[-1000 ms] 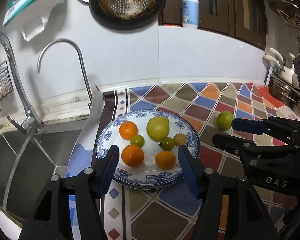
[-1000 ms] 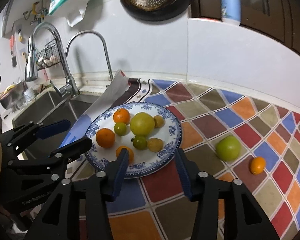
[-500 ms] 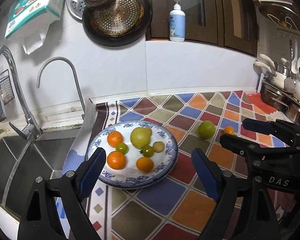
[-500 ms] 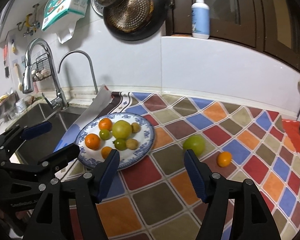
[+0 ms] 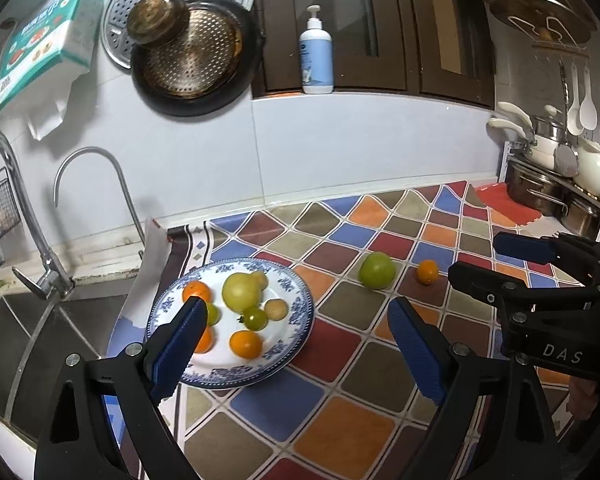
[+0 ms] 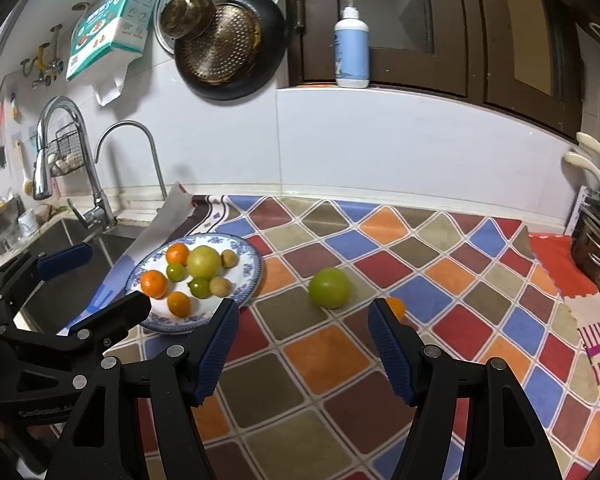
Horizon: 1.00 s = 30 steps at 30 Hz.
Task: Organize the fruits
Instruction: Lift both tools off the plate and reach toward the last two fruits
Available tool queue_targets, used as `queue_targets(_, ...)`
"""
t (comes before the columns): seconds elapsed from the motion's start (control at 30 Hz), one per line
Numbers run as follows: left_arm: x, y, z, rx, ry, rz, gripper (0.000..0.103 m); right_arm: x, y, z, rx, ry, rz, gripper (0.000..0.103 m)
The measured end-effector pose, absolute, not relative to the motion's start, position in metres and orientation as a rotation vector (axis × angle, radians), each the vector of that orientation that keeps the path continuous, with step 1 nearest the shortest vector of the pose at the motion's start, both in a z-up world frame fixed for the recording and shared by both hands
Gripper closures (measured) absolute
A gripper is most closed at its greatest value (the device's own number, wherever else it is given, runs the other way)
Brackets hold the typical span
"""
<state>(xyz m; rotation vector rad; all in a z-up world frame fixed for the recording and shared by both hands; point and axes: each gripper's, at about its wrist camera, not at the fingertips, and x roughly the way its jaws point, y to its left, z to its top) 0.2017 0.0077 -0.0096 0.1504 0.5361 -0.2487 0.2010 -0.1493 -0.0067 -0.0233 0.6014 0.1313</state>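
Surface (image 6: 332, 364): patchwork cloth w/ coloured diamonds, next to sink (image 5: 28, 344) at its left end.
Plate (image 6: 247, 280): blue-white, on the surface's sink end. Holds 1 lg yellow-green fruit (image 6: 203, 261), 3 oranges, 2 sm green fruits, 2 sm tan fruits; all close together.
Left hand-held gripper (image 5: 294, 344): released, jaws wide, have just been opening; nothing between pads. Held above plate's near edge; one blue pad overlaps the plate in left wrist view.
Right hand-held gripper (image 6: 302, 344): released, jaws have just been opening, nothing between pads. Above bare cloth, to the right of the plate.
Green fruit (image 6: 329, 288): loose on the surface, off plate, well apart from its rim.
Sm orange (image 5: 427, 272): loose on the surface, just beside green fruit on the side away from plate; partly hidden behind a pad in right wrist view.
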Motion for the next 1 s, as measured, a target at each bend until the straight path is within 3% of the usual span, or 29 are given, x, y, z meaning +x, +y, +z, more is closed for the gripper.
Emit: queue_targets(1.0,0.252,-0.074,-0.026,0.270,0.526,-0.348,0.009,0.235,-0.226,-0.025,-0.009,0.628,0.055,0.036)
